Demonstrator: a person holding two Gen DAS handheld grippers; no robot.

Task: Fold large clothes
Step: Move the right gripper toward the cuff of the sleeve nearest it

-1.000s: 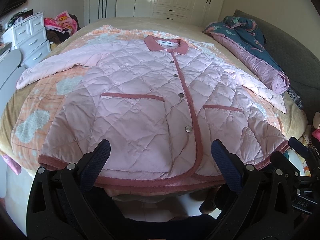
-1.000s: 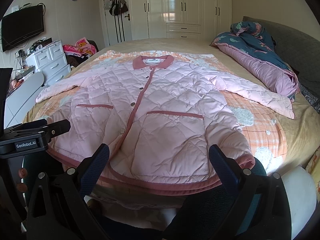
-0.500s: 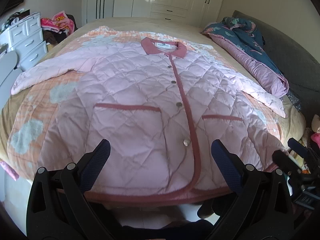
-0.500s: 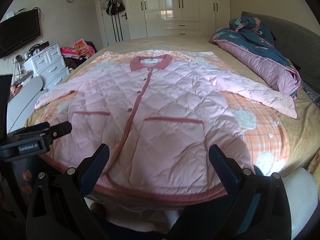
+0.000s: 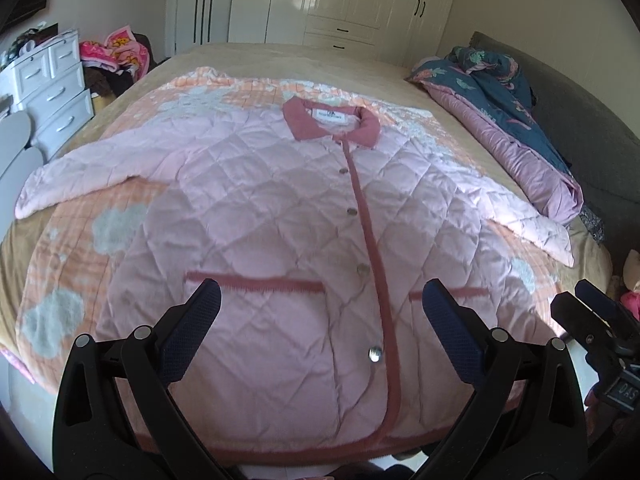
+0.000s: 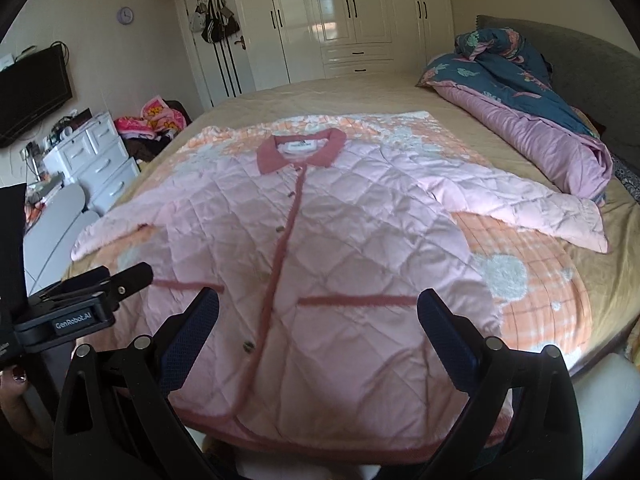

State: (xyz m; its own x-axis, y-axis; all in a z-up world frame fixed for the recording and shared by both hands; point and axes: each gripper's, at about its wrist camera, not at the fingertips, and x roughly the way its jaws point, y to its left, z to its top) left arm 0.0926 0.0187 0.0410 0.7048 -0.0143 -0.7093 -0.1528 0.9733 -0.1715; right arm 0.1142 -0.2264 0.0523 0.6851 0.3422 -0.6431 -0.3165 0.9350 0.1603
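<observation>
A large pink quilted jacket [image 5: 288, 216] with a dusty-rose collar, button placket and two pocket trims lies flat and face up on the bed, sleeves spread to both sides; it also shows in the right wrist view [image 6: 340, 248]. My left gripper [image 5: 320, 300] is open and empty, held above the jacket's lower front near the left pocket. My right gripper [image 6: 318, 308] is open and empty, above the lower front near the right pocket. The right gripper shows at the left wrist view's right edge [image 5: 600, 320], and the left gripper at the right wrist view's left edge [image 6: 92, 292].
The jacket lies on an orange and white blanket [image 5: 64, 280] over a tan bed [image 6: 360, 92]. A rolled purple and blue duvet [image 6: 532, 112] lies along the right side. A white drawer unit [image 5: 52, 84] stands to the left, white wardrobes [image 6: 344, 20] at the back.
Both grippers have moved forward and up over the jacket's hem; the hem has dropped toward the bottom of each view. Both stay open and empty.
</observation>
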